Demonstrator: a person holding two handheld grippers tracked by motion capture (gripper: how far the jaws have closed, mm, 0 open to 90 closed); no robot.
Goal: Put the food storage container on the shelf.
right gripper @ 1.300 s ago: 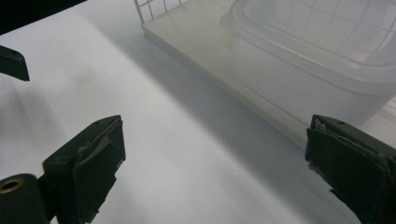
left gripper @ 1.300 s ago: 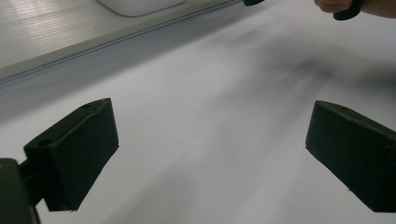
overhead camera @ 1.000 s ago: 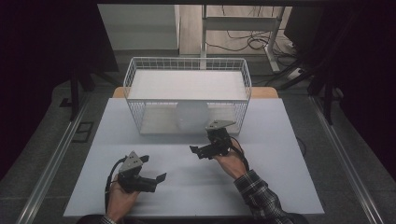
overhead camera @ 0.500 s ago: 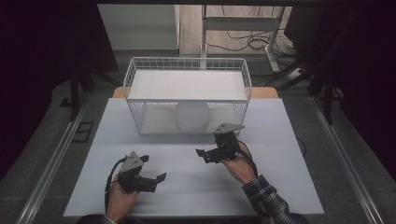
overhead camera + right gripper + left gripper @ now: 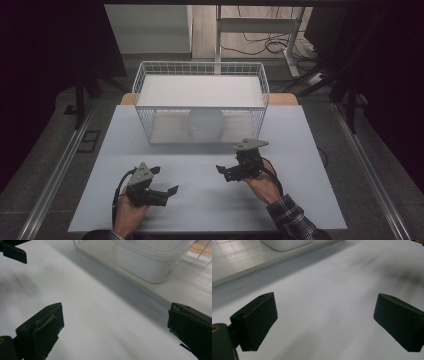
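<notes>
While the white rectangular wire basket is standing at the far middle of the pale, matte white counter, a translucent white plastic container is sitting inside it on its flat white floor, close behind the basket's near wall. In the right gripper view the same container is showing as a round-cornered tub with a clear rim, resting on a ribbed white base.

The left hand-held gripper is hovering over bare counter well in front of the basket's left half, its black jaws spread wide and gripping nothing; the left gripper view is looking between them at plain white surface. The right hand-held gripper is hanging in front of the basket's right half, nearer to it than the left one, jaws likewise wide apart and empty. A plaid sleeve is covering the right forearm.

Beyond the basket, a grey floor is lying under tangled black cables and a pale metal frame. To either side of the basket, the room is falling off into darkness, and metal rails are running along the counter's flanks.
</notes>
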